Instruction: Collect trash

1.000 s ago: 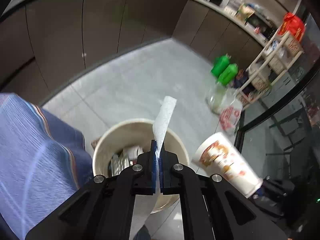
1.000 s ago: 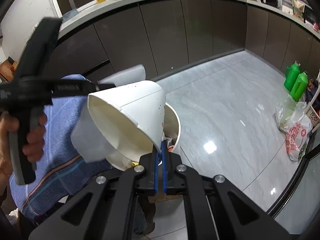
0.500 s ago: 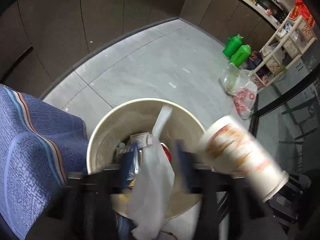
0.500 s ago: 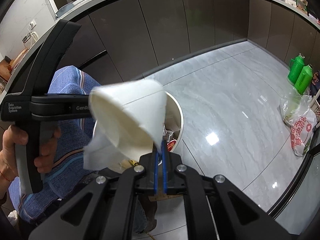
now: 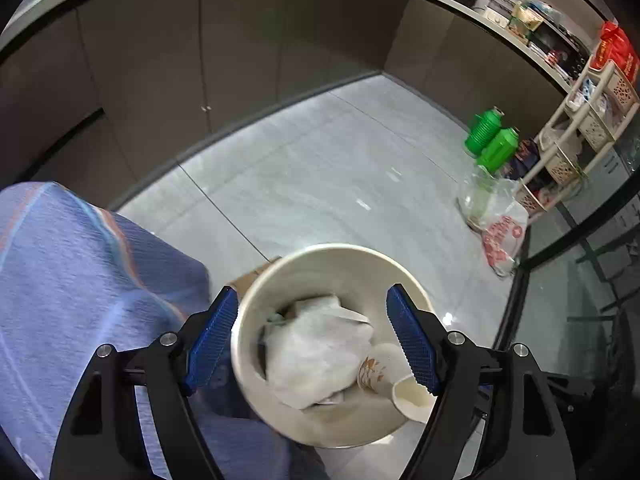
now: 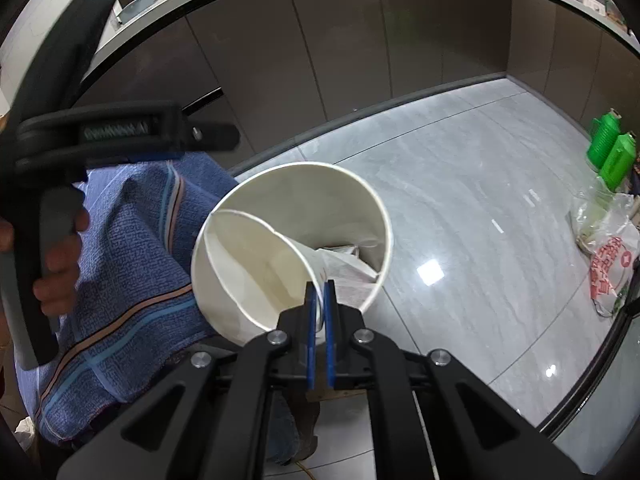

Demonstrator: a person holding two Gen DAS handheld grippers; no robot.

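Observation:
A cream round bin (image 5: 260,304) stands on the grey floor, holding a crumpled white napkin (image 5: 316,352) on top of other rubbish. My left gripper (image 5: 312,292) hangs above the bin, its jaws opening wide with nothing pressed between them. My right gripper (image 6: 320,286) is shut on the rim of a printed paper cup (image 6: 256,264). The cup lies tilted at the mouth of the bin (image 6: 360,188), its opening towards the camera. From the left wrist the cup (image 5: 380,368) shows at the bin's lower right. A hand (image 6: 52,216) holds the left gripper's black handle.
A person's blue striped garment (image 5: 80,280) presses against the bin's left side. Two green flasks (image 5: 492,140), plastic bags (image 5: 500,232) and a shelf rack (image 5: 580,120) stand at the right. Dark cabinets (image 6: 360,40) line the back. A glass partition frame (image 5: 520,280) runs on the right.
The left gripper opened and let go of the white napkin, which dropped into the bin. The right gripper sank with the cup until it reached the bin's mouth.

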